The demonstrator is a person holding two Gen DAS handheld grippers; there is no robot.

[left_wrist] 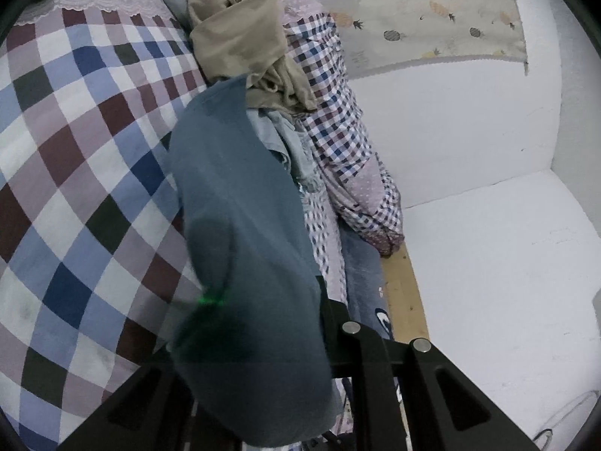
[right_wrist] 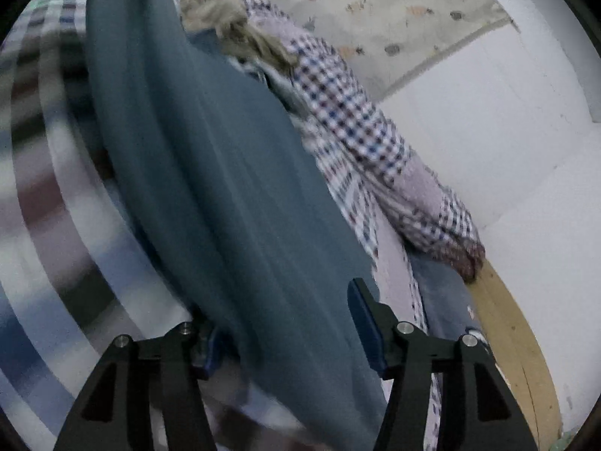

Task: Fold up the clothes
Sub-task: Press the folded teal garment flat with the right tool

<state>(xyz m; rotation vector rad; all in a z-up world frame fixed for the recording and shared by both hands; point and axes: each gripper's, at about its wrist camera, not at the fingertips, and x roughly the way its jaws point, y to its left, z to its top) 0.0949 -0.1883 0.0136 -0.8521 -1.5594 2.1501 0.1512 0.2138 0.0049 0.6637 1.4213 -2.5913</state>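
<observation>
1. Left gripper (left_wrist: 263, 338): tilted over checked bedspread (left_wrist: 75, 188); teal garment (left_wrist: 240, 225) covers fingers, grip undeterminable.
2. Right gripper (right_wrist: 289, 319): fingers apart, teal garment draped between them.
3. Writing: none legible.

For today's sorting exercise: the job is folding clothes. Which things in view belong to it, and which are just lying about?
Belong to the job:
teal garment, draped over the left gripper
right gripper
beige garment
pale blue garment

Just lying about:
checked bedspread
pineapple-print cloth
wooden bed edge
white wall
</observation>
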